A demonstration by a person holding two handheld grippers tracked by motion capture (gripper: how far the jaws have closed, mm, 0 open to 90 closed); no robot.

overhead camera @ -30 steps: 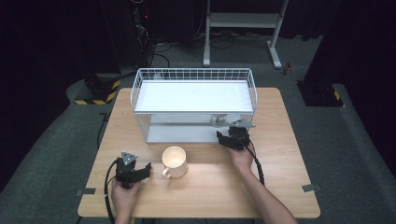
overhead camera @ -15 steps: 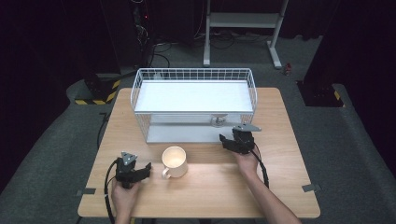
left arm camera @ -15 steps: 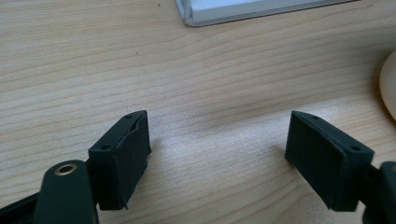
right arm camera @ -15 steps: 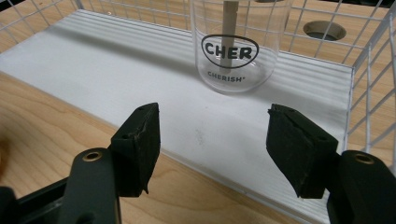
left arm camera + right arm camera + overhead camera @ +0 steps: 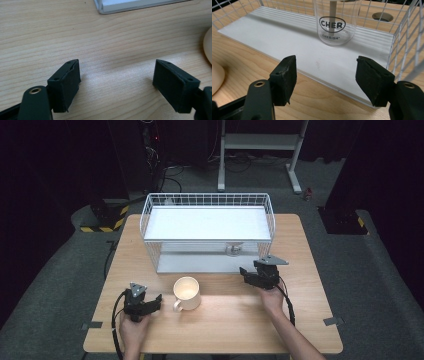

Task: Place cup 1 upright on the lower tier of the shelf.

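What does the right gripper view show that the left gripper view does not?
Right gripper view: a clear glass printed CHERISH stands on the lower white shelf of the wire rack, beyond the open, empty jaws of the right gripper.

Left gripper view: the left gripper, jaws open and empty, over bare table.

Both: the wooden table, an edge of the cream mug, and part of the white shelf.

A lab or recording studio: dark curtained walls, grey carpet (image 5: 380, 285), trailing cables (image 5: 170, 175), hazard-striped floor base (image 5: 102, 222), lone wooden surface (image 5: 300, 320).
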